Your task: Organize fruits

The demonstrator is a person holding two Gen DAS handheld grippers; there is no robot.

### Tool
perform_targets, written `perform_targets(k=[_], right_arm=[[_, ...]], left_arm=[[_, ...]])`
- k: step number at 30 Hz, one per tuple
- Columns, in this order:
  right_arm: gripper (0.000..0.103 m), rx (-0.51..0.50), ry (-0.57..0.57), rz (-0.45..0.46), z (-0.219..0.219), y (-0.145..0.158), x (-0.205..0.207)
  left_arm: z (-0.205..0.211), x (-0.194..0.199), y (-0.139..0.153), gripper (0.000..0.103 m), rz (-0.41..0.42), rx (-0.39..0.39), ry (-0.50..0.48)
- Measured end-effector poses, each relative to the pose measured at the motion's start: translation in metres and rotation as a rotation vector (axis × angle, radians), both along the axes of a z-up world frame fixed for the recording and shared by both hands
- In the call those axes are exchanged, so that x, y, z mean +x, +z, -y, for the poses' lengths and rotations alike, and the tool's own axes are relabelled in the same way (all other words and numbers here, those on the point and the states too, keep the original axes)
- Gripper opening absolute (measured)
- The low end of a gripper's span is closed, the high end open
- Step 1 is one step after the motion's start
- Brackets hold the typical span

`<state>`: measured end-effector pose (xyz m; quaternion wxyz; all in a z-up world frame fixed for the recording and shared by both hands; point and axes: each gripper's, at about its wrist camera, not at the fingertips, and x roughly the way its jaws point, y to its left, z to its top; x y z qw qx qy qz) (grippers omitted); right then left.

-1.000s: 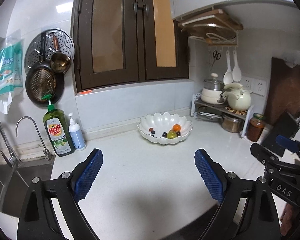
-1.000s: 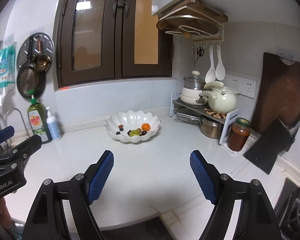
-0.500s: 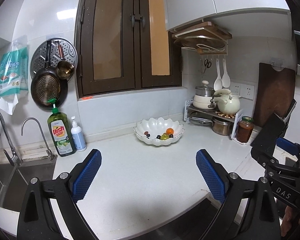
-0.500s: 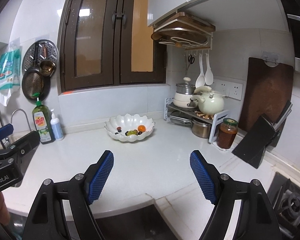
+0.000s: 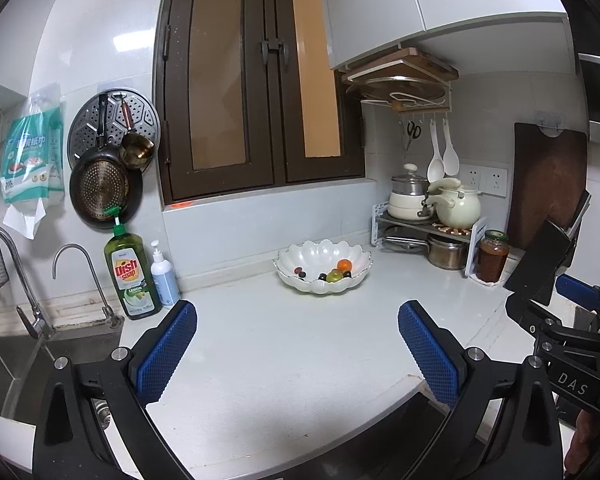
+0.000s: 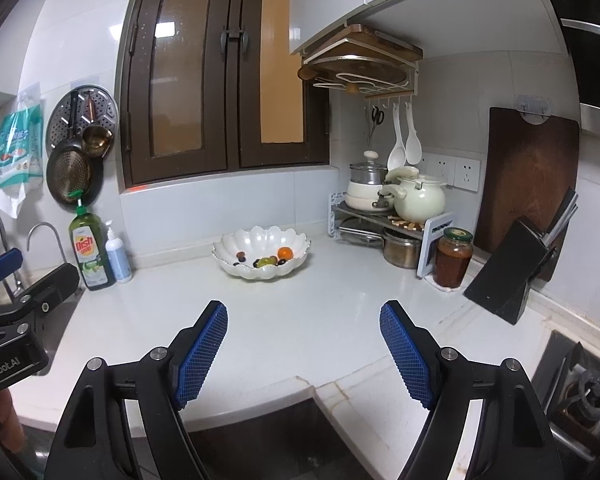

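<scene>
A white scalloped bowl [image 5: 320, 250] stands at the back of the white counter, also in the right wrist view [image 6: 260, 240]. It holds an orange fruit [image 5: 344, 265], a green fruit [image 5: 334, 276] and several small dark fruits [image 5: 299, 270]. My left gripper [image 5: 298, 352] is open and empty, well back from the bowl over the counter's front. My right gripper [image 6: 303, 354] is open and empty, near the counter's front edge. Each gripper shows at the edge of the other's view.
A dish soap bottle [image 5: 131, 276] and pump bottle [image 5: 164, 276] stand by the sink [image 5: 4, 364] at left. A rack with pots [image 6: 384, 216], a jar [image 6: 453, 258] and a knife block [image 6: 512, 276] fill the right corner. A stove [image 6: 580, 392] lies at far right.
Both grippers have pulled back and up from the bowl; it looks smaller and farther, and the counter's front edge now shows. Both jaws stay open.
</scene>
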<state>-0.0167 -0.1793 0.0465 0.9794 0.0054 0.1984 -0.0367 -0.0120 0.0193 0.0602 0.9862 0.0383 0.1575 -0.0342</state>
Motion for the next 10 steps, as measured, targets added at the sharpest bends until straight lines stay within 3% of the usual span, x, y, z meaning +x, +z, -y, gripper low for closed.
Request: perform_targets(k=[10], right_arm=[[0.08,0.007,0.003,-0.003,0.0023,-0.0008,-0.0014]], left_arm=[[0.0021,-0.0001,-0.0006,0.103,-0.005,-0.004,-0.012]])
